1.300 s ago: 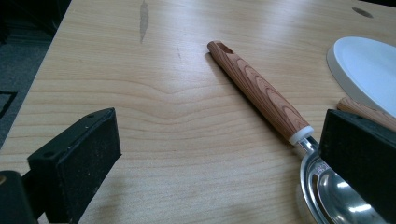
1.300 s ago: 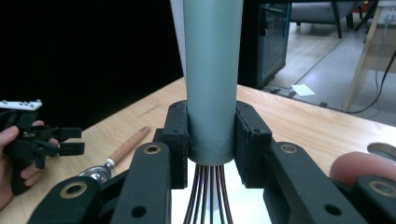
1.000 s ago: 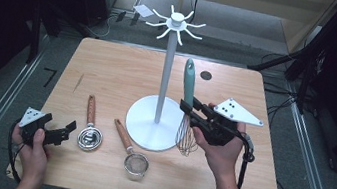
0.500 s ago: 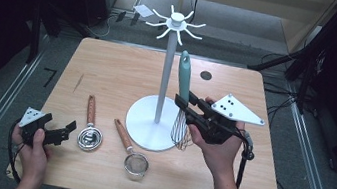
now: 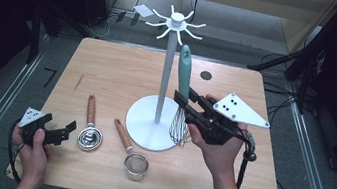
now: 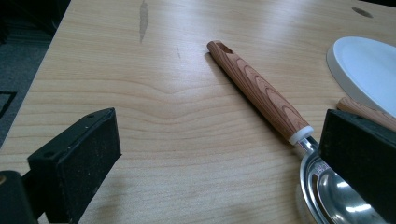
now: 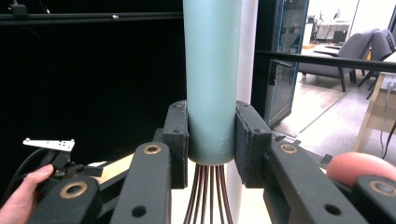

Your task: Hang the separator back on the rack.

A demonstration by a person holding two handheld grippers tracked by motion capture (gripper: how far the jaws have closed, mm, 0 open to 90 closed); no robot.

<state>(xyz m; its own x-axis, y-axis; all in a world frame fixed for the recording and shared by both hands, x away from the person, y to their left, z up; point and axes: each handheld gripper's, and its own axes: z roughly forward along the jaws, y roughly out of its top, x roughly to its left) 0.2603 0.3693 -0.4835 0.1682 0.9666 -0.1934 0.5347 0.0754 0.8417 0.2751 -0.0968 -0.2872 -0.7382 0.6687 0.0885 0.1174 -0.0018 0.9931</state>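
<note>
Clamping a teal-handled whisk (image 5: 182,94) upright, the right gripper (image 5: 189,106) holds it just beside the white stand (image 5: 163,81) – left gripper (image 5: 69,128), jaws wide apart, rests nr a wood-handled spoon (image 5: 89,125).

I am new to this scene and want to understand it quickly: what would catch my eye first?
First, the tall white stand with hooks on top, at the middle of the wooden table. Beside its pole, the right gripper holds a whisk upright by its teal handle. Near the left gripper, which is open, lie a wooden-handled spoon and a small strainer.
</note>
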